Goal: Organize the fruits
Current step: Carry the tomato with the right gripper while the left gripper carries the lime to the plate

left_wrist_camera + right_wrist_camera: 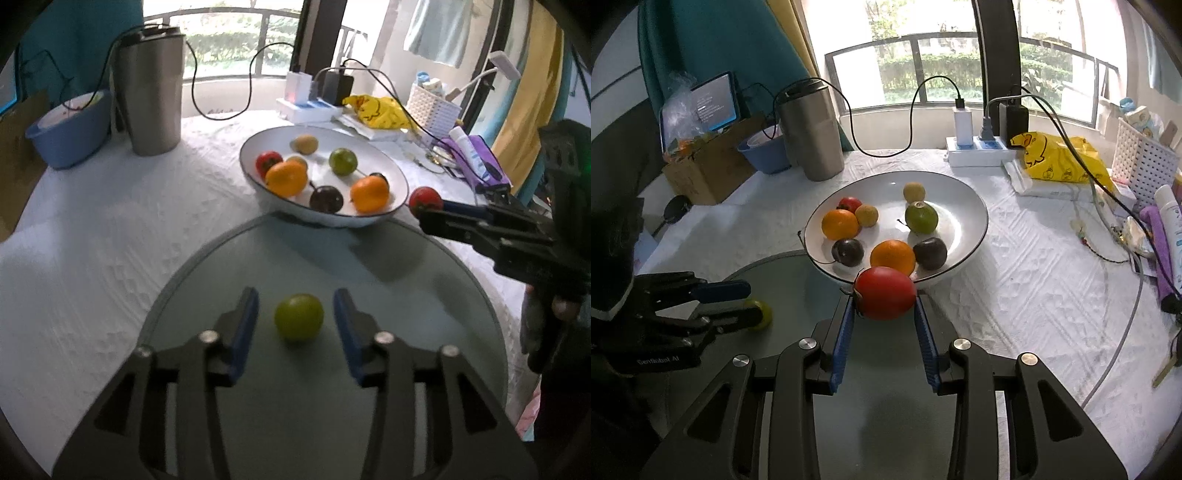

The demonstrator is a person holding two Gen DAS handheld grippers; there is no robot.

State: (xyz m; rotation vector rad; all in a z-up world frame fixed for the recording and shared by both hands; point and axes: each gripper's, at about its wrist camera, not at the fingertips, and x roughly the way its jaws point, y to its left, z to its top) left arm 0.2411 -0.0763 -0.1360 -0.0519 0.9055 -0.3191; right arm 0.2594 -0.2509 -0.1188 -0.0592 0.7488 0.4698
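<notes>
A green fruit (299,315) lies on the round glass plate (406,288), between the blue pads of my left gripper (295,293). The jaws stand open, with a gap on each side of the fruit. My right gripper (884,301) is shut on a red fruit (884,291) and holds it above the near rim of the white bowl (960,199). The bowl holds several fruits: two oranges, a green one, dark plums, a red one and small yellowish ones. The right wrist view shows the left gripper (746,304) at the left, with the green fruit (762,314) partly hidden behind its fingers.
A steel tumbler (151,92) and a blue bowl (70,136) stand at the back left, beside a cardboard box (709,170). A power strip (975,151), a yellow bag (1060,158), a white basket (1141,162) and loose cables crowd the back right.
</notes>
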